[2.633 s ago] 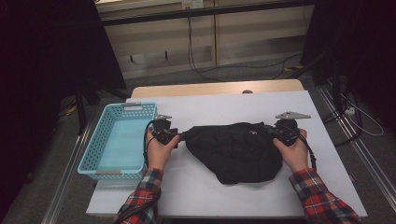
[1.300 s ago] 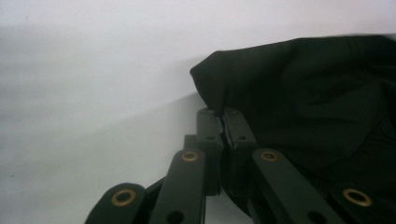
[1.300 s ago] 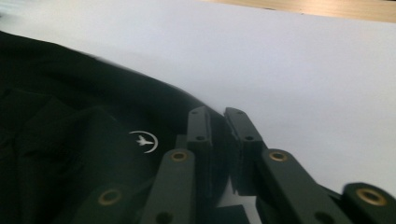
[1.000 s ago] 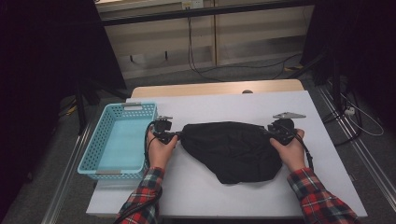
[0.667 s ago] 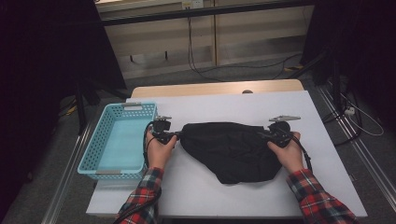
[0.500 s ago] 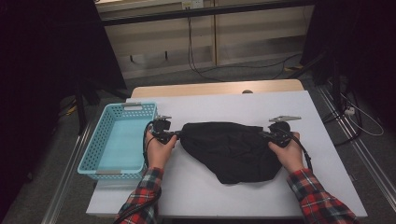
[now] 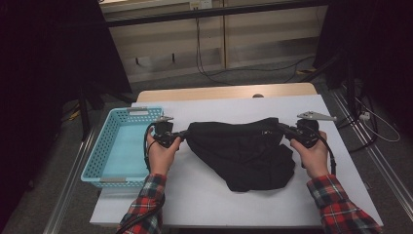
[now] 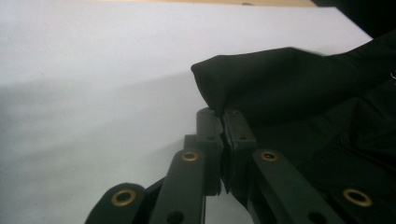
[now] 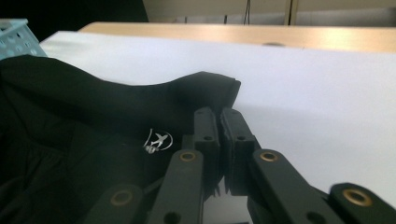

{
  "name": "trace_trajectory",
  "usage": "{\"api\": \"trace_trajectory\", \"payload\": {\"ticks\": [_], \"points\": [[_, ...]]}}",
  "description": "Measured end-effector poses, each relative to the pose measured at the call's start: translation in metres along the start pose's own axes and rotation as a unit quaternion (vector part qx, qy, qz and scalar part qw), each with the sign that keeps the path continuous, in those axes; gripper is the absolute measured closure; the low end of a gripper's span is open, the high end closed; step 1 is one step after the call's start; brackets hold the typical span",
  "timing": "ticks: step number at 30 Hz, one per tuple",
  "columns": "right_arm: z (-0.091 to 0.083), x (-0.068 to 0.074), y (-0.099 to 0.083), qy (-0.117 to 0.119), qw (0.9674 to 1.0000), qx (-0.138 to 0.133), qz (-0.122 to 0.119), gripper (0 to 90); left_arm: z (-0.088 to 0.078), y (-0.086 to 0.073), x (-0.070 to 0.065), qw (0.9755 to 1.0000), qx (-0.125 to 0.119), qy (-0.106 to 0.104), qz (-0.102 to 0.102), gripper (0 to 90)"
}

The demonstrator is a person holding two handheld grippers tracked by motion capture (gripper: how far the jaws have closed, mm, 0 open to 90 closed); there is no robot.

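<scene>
A black garment lies spread across the middle of the white table. My left gripper is shut on the garment's left corner; in the left gripper view the black fabric is pinched between the closed jaws of the left gripper. My right gripper is shut on the garment's right corner. In the right gripper view a folded edge of the garment sits in the closed jaws of the right gripper, and a small white logo shows on the cloth.
A light blue plastic basket stands at the table's left edge, beside the left hand. A wooden strip runs along the table's far side. Cables lie on the floor beyond.
The right gripper has shifted slightly inward and toward the near side with its corner of the garment, and the cloth's top edge has settled flatter. The left gripper has stayed where it was.
</scene>
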State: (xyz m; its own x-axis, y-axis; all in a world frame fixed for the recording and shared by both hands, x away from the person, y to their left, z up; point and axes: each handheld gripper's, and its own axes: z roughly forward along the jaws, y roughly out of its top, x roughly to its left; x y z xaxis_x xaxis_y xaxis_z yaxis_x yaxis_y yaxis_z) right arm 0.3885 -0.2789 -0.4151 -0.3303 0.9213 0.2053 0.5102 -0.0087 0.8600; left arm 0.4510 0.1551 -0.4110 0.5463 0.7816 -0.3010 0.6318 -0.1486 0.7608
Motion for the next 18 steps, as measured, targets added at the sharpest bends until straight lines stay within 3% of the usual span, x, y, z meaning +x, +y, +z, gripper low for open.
{"api": "trace_trajectory", "payload": {"ticks": [8, 18], "points": [[-0.008, 0.002, 0.006, 0.010, 0.9998, -0.014, -0.007, 86.6, -0.011, 0.005, -0.002, 0.9998, -0.016, -0.010, 0.000, 86.9], [-0.016, 0.003, 0.015, 0.001, 0.9995, -0.020, -0.026, 86.5, -0.016, 0.015, -0.007, 0.9996, -0.019, -0.022, 0.004, 86.9]]}}
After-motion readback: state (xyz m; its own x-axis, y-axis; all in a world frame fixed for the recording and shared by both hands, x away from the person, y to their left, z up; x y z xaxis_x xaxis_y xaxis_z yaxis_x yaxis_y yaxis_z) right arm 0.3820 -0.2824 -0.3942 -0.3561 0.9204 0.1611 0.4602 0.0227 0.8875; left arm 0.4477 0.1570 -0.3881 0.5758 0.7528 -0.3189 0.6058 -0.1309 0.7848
